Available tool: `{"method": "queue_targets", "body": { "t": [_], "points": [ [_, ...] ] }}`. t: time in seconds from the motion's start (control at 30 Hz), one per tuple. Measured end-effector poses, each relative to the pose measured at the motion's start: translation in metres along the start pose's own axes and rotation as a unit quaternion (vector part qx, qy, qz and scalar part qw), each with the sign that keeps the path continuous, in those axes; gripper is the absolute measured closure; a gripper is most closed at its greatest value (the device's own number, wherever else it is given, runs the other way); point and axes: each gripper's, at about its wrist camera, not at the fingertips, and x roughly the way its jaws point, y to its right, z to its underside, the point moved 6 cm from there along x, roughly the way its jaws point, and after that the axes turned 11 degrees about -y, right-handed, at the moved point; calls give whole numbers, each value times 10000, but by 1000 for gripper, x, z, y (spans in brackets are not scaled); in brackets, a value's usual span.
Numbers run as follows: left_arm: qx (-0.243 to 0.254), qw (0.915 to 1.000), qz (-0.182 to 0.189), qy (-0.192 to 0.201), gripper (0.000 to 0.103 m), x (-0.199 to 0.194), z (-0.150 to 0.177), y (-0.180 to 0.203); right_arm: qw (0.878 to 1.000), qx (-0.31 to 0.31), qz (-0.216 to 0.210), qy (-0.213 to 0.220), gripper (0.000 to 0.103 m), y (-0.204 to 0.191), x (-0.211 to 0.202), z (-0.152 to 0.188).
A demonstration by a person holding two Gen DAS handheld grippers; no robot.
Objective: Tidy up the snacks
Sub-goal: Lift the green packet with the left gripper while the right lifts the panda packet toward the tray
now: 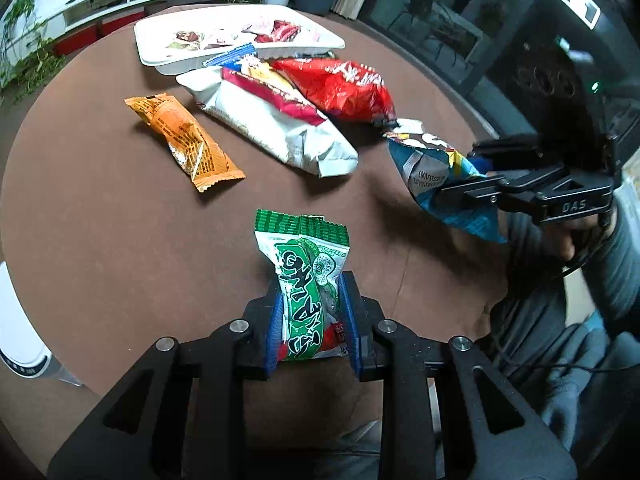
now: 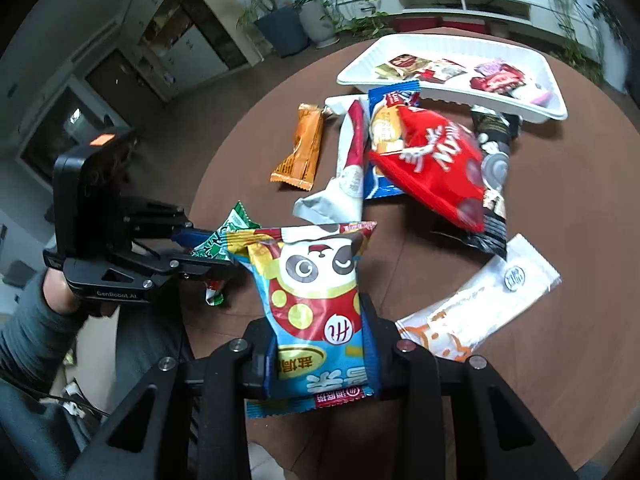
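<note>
My left gripper [image 1: 312,300] is shut on a green-and-white snack packet [image 1: 304,264], its blue pads pressing both sides, just above the brown round table [image 1: 120,220]. In the right wrist view the same gripper [image 2: 200,252] holds the green packet [image 2: 228,232] at the left. My right gripper [image 2: 318,336] is shut on a blue panda-print packet [image 2: 316,280]; in the left wrist view it [image 1: 460,178] carries that blue packet [image 1: 436,168] in the air at the right. A white tray [image 1: 328,42] [image 2: 360,72] with several small wrapped snacks stands at the table's far side.
On the table lie an orange packet [image 1: 184,140] [image 2: 302,148], a white bag [image 1: 280,132], a red bag [image 1: 340,88] [image 2: 436,168], a black packet [image 2: 496,160] and a white packet with an orange print [image 2: 480,300]. A person's grey sleeve [image 1: 624,264] is at the right.
</note>
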Motion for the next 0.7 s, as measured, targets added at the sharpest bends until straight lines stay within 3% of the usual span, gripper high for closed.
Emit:
{"method": "queue_targets", "body": {
  "t": [0.43, 0.7],
  "points": [
    [-416, 9964, 418, 606, 79, -36, -29, -19, 9950, 686, -382, 615, 67, 40, -42, -1],
    [-809, 9886, 567, 1137, 79, -72, -72, -56, 9872, 1142, -335, 1060, 67, 87, -82, -12]
  ]
}}
